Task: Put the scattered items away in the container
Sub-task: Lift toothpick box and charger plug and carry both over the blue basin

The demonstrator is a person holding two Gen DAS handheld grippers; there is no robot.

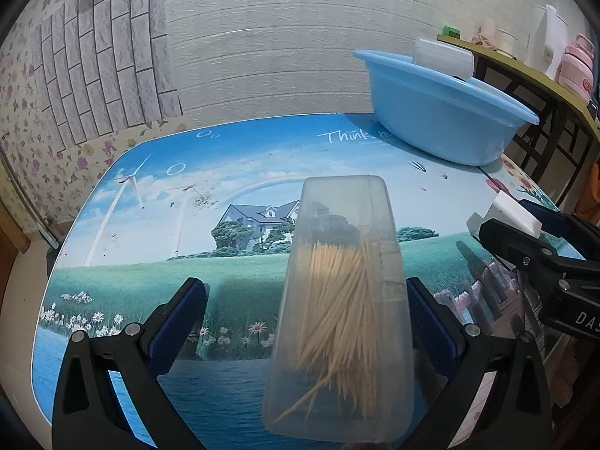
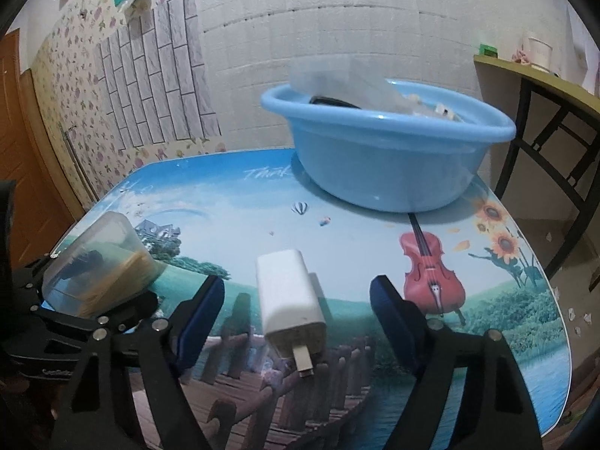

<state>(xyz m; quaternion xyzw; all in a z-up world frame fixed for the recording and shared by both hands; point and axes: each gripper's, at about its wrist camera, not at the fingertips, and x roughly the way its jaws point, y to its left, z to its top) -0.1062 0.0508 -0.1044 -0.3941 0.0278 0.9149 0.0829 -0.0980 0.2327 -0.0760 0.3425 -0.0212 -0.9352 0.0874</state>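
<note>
A translucent toothpick box [image 1: 337,281] lies lengthwise between the fingers of my left gripper [image 1: 303,285]. The jaws are open: the box is close against the right pad, and a wide gap separates it from the left pad [image 1: 180,322]. A white plug-in charger [image 2: 288,292], prongs toward the camera, lies on the table between the fingers of my right gripper [image 2: 296,281]. That gripper is open, with a gap on each side of the charger. The blue basin [image 2: 382,165] stands at the far right of the table; a clear bag and small items lie inside it.
The picture-printed table [image 2: 225,217] ends in a curved edge on the right. A dark-framed side table [image 2: 543,86] with cups stands beyond the basin [image 1: 442,120]. The left gripper and toothpick box [image 2: 101,262] sit close beside my right gripper, as does the charger [image 1: 513,213] in the left wrist view.
</note>
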